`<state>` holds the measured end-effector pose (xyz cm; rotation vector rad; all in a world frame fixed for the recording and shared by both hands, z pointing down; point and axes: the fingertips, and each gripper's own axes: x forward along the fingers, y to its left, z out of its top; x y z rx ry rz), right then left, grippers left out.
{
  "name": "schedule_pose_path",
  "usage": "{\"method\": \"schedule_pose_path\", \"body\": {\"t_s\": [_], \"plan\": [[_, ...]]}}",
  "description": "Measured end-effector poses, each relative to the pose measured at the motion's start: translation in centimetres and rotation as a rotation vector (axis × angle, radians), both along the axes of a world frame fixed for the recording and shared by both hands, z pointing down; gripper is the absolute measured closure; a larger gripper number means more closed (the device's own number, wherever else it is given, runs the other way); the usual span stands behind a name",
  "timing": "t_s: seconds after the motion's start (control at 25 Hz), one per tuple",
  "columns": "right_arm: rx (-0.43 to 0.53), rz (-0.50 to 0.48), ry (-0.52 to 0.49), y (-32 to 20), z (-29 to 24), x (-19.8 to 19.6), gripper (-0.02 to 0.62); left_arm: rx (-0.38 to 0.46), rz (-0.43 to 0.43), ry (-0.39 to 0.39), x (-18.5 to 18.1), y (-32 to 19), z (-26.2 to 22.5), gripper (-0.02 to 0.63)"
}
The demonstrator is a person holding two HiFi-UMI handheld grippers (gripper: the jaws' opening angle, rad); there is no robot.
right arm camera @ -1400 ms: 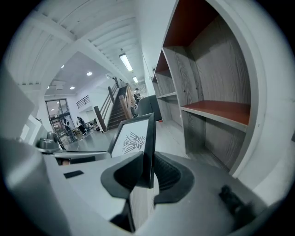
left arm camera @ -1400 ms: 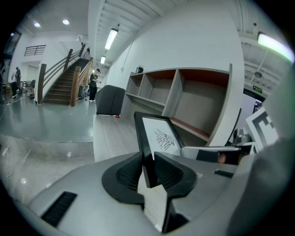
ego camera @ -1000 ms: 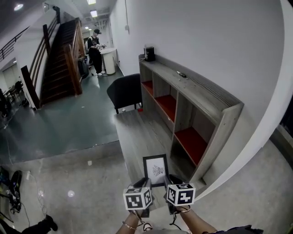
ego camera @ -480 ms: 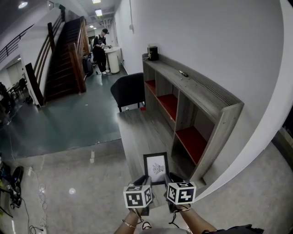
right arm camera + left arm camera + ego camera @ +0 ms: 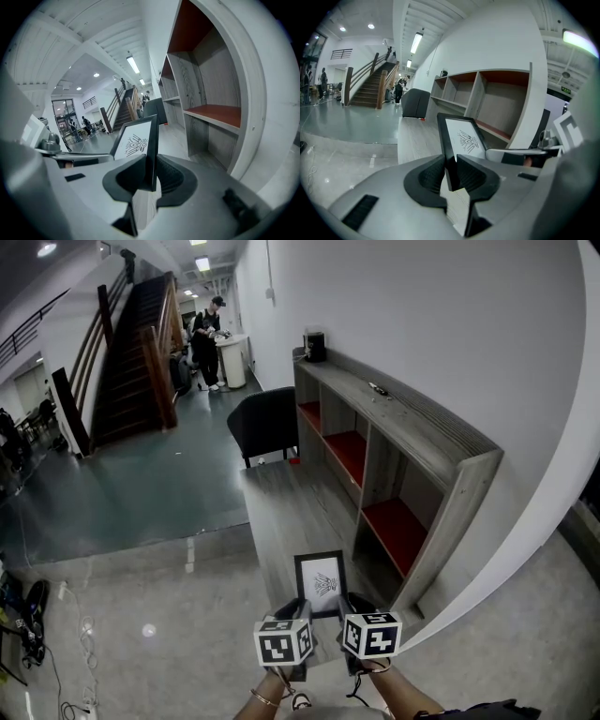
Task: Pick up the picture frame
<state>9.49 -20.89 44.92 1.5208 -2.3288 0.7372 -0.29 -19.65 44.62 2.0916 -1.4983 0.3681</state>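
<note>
Head cam's up high, aimed forward and steeply down, left gripper (image 5: 296,611) and right gripper (image 5: 353,608) at 6 o'clock. Each gripper cam sits right behind its own jaws, super close, looking along them. All three share the picture frame (image 5: 320,583), the shelf unit (image 5: 394,465) around 2 o'clock, probably the tiny warped staircase (image 5: 127,352) too

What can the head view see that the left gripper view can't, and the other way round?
Only the head view: the marker cube on top of the left tongs, the person's wrists and the cables on the floor.

Only the left gripper view: a close look at the left tongs pinching the picture frame's left edge, and a small green sign up high.

Both: the picture frame, the grey shelf unit, the staircase and the black chair.
</note>
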Motion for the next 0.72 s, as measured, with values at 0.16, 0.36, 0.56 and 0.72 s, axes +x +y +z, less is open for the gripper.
{"method": "schedule_pose_path", "body": {"t_s": [0.16,0.36,0.56,0.72], "plan": [[-0.003,-0.004,0.0,-0.2,0.2,-0.2,0.509,-0.003,-0.003,0.001,-0.2,-0.2,0.2,0.52],[-0.004,-0.01,-0.002,-0.2,0.1,-0.6,0.509,-0.004,-0.004,-0.002,-0.6,-0.1,0.1,0.52],[-0.005,-0.015,0.001,0.0,0.2,-1.1,0.509,-0.003,-0.004,-0.001,-1.0,0.0,0.2,0.52],[-0.007,-0.018,0.003,0.0,0.2,-1.4,0.509,-0.005,-0.005,-0.007,-1.4,0.1,0.2,0.52]]}}
